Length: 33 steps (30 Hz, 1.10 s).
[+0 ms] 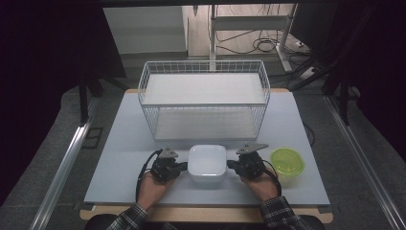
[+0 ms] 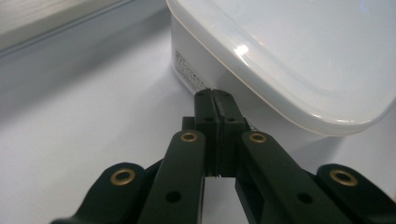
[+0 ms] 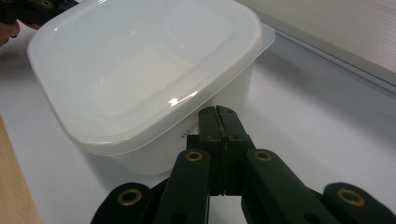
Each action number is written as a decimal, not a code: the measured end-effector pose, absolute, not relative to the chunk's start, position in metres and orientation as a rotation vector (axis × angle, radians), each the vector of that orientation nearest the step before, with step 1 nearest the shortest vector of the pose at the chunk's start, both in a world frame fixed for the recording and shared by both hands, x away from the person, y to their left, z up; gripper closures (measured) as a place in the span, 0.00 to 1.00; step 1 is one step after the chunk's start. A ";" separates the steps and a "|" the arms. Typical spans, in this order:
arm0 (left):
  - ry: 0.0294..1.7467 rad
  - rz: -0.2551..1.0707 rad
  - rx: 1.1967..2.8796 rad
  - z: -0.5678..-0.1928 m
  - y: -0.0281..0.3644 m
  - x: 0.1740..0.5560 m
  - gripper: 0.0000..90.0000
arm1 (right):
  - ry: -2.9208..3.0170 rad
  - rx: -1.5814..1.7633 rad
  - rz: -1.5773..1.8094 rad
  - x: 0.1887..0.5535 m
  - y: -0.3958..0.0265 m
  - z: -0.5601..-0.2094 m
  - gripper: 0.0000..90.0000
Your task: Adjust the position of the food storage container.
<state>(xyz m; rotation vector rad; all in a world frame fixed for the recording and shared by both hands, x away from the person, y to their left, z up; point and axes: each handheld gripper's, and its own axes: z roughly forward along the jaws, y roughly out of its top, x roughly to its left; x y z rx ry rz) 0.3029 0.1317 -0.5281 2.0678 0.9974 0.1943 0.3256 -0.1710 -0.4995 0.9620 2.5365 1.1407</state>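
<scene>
White plastic tub (image 1: 207, 163) is flanked at lower centre by left tongs (image 1: 184, 166) and right tongs (image 1: 231, 165); both are pressed together, empty, equally near.

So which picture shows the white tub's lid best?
The right gripper view: nearly the whole lid shows from close up, rim and corners too. The left gripper view gives one corner of it. The high view shows it whole but small, between the two grippers.
</scene>
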 end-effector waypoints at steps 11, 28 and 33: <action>0.957 0.243 2.101 -0.523 0.131 0.296 0.99 | 2.537 0.977 1.091 0.322 -0.171 -0.502 1.00; 0.928 0.343 2.052 -0.518 0.173 0.269 0.23 | 2.419 0.920 1.135 0.300 -0.196 -0.482 0.62; 0.932 0.348 2.038 -0.521 0.175 0.264 0.16 | 2.410 0.946 1.183 0.295 -0.205 -0.482 0.43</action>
